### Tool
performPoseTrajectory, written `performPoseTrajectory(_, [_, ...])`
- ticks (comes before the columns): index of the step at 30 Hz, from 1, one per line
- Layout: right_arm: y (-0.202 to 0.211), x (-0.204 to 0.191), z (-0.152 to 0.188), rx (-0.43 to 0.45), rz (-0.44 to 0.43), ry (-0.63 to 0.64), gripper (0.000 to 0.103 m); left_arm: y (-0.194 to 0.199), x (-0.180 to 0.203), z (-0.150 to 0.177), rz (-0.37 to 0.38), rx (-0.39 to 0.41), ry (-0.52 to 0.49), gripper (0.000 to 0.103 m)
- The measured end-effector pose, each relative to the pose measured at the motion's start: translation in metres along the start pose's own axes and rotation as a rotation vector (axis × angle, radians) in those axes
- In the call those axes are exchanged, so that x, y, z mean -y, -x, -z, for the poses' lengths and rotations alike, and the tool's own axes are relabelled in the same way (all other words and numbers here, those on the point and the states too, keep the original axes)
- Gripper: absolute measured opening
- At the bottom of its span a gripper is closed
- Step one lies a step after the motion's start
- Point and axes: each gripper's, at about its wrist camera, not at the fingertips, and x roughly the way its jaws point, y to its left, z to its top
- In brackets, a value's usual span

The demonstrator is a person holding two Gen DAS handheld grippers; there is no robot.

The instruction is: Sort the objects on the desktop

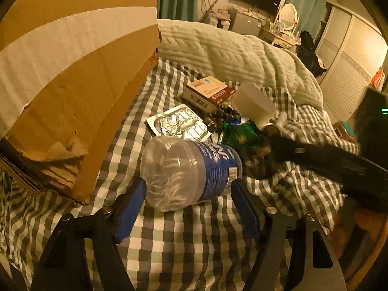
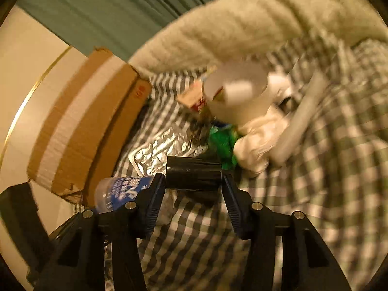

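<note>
Brown cardboard box point(image 1: 80, 77) stands left on the checked bedsheet point(image 1: 169, 237). Left gripper point(image 1: 188, 202): fingers apart, straddling the lying clear plastic bottle with blue label point(image 1: 189, 169). Right gripper point(image 2: 192, 186): fingers clamped on a black cylinder point(image 2: 194, 175).

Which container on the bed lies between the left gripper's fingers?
The clear plastic bottle with the blue label, on its side; the white cup sits farther back in the pile.

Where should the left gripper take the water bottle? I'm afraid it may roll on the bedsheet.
Grip the bottle across its ribbed clear body near the base, coming from the base end as the left gripper does now. It lies on its side, so the fingers straddle its round width.
</note>
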Motion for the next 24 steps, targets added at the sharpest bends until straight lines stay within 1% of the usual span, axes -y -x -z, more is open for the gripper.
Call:
performPoseTrajectory(1, [0.01, -0.001, 0.001, 0.022, 0.025, 0.017, 0.048, 0.001, 0.003, 0.0, -0.017, 0.005, -0.015, 0.082])
performPoseTrajectory(2, [0.019, -0.003, 0.003, 0.04, 0.05, 0.033, 0.048, 0.003, 0.007, 0.001, -0.035, 0.014, -0.03, 0.092])
performPoseTrajectory(4, [0.032, -0.003, 0.005, 0.063, 0.095, 0.067, 0.048, 0.008, 0.017, 0.001, -0.079, 0.057, -0.077, 0.103])
performPoseTrajectory(6, [0.042, -0.001, 0.005, 0.083, 0.126, 0.081, 0.048, 0.008, 0.024, 0.0, -0.101, 0.071, -0.115, 0.103])
performPoseTrajectory(7, [0.044, -0.001, 0.006, 0.081, 0.136, 0.084, 0.048, 0.005, 0.029, -0.002, -0.117, 0.07, -0.14, 0.103])
performPoseTrajectory(9, [0.046, -0.001, 0.006, 0.074, 0.145, 0.089, 0.048, -0.004, 0.034, -0.005, -0.145, 0.061, -0.158, 0.103])
performPoseTrajectory(10, [0.045, -0.002, 0.008, 0.071, 0.143, 0.093, 0.048, -0.012, 0.038, -0.007, -0.184, 0.045, -0.165, 0.103])
performPoseTrajectory(11, [0.043, -0.002, 0.009, 0.064, 0.141, 0.093, 0.048, -0.017, 0.04, -0.008, -0.203, 0.035, -0.17, 0.103])
performPoseTrajectory(15, [0.032, 0.001, 0.013, 0.033, 0.145, 0.095, 0.048, -0.047, 0.051, -0.005, -0.32, -0.051, -0.217, 0.103])
performPoseTrajectory(18, [0.028, 0.004, 0.014, 0.022, 0.175, 0.086, 0.048, -0.06, 0.046, -0.004, -0.33, -0.093, -0.2, 0.103])
performPoseTrajectory(20, [0.024, 0.007, 0.014, 0.008, 0.178, 0.086, 0.048, -0.064, 0.035, -0.006, -0.307, -0.114, -0.158, 0.103])
performPoseTrajectory(22, [0.019, 0.009, 0.014, -0.009, 0.185, 0.082, 0.048, -0.064, 0.026, -0.008, -0.275, -0.117, -0.115, 0.103])
performPoseTrajectory(24, [0.014, 0.01, 0.014, -0.028, 0.186, 0.075, 0.048, -0.062, 0.024, -0.009, -0.275, -0.109, -0.102, 0.103])
